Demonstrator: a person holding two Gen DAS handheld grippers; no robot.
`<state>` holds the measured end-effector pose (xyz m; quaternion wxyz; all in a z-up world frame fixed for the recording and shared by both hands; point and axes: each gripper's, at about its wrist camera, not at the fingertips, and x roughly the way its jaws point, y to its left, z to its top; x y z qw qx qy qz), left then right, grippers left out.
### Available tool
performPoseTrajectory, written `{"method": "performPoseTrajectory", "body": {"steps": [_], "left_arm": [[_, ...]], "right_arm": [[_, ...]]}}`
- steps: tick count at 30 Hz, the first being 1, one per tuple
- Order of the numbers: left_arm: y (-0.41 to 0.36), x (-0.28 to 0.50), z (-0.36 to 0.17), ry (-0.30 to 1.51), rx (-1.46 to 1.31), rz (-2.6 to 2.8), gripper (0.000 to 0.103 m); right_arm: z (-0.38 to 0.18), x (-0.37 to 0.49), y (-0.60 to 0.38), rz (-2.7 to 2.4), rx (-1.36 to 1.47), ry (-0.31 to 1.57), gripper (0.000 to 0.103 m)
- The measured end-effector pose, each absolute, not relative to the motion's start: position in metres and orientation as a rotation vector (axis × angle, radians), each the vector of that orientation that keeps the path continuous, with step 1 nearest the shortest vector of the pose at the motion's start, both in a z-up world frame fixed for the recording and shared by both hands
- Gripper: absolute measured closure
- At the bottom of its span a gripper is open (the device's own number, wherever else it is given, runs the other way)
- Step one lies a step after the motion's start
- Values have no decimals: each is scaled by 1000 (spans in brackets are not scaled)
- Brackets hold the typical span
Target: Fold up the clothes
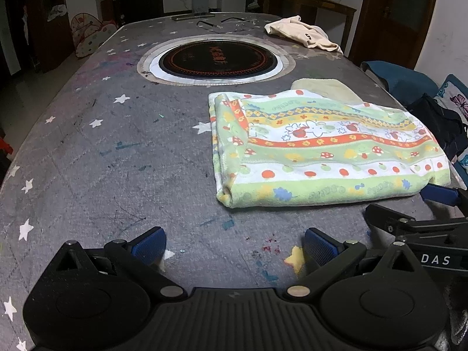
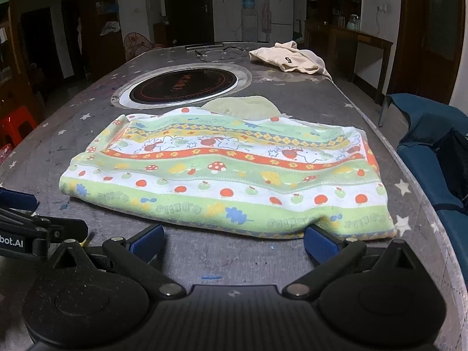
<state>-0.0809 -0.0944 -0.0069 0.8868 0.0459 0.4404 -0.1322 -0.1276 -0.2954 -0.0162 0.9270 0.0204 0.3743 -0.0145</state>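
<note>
A folded striped cloth (image 1: 321, 146) (image 2: 234, 169), pale green with red mushrooms and apples, lies flat on the grey star-patterned table (image 1: 102, 152) (image 2: 204, 254). My left gripper (image 1: 234, 247) stands open over bare table, short of the cloth's near left corner. My right gripper (image 2: 234, 239) is open too, its right fingertip (image 2: 320, 238) touching the cloth's near edge. A plain pale green cloth (image 1: 324, 87) (image 2: 242, 105) peeks out from behind the striped one. A crumpled beige garment (image 1: 304, 36) (image 2: 289, 60) lies at the far right of the table.
A round black cooktop (image 1: 216, 60) (image 2: 182, 86) is set into the table's middle. Spectacles (image 1: 225, 25) and a dark flat bar lie at the far end. A blue chair (image 1: 403, 79) (image 2: 421, 134) with dark cloth stands to the right. A red stool (image 2: 17, 122) is at left.
</note>
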Motion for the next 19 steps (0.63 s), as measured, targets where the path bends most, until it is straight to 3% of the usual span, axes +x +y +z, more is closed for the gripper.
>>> {"method": "performPoseTrajectory", "body": {"steps": [19], "left_arm": [[-86,-82,-4,902,70,-255,0]], "right_arm": [[-5,-132,-293,-5,42,746,0]]}}
